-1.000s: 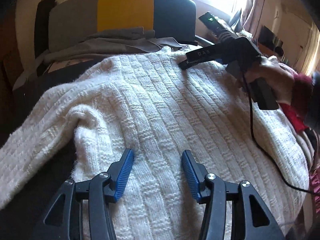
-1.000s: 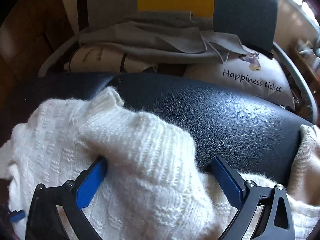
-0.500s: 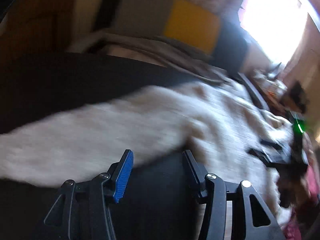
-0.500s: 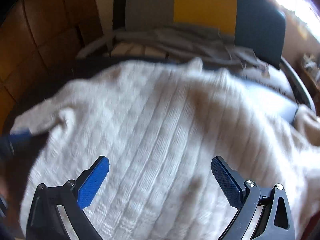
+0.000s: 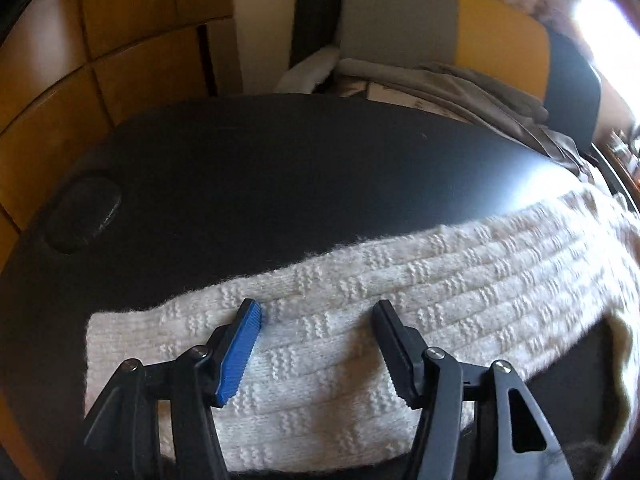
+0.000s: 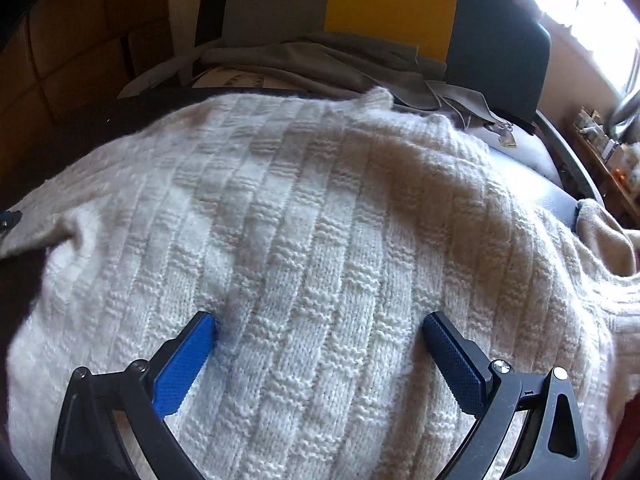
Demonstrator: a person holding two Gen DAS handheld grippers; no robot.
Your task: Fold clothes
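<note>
A cream knitted sweater (image 6: 320,240) lies spread over a black padded surface (image 5: 260,184). In the left wrist view one sleeve (image 5: 400,292) stretches flat from lower left to the right. My left gripper (image 5: 316,312) is open just above the sleeve's end, fingers straddling the knit. In the right wrist view my right gripper (image 6: 320,324) is open wide over the sweater's body, its left fingertip touching the knit. Nothing is clamped in either gripper.
Behind the black surface stands a chair with a grey, yellow and dark blue back (image 6: 380,4), with grey clothes (image 6: 320,60) piled on its seat. Wooden panelling (image 5: 100,60) is at the left. A beige garment (image 6: 608,236) lies at the right edge.
The left gripper swung left from the sweater's body to the sleeve end. The right gripper let go of the bunched knit and pulled back over the now flat body.
</note>
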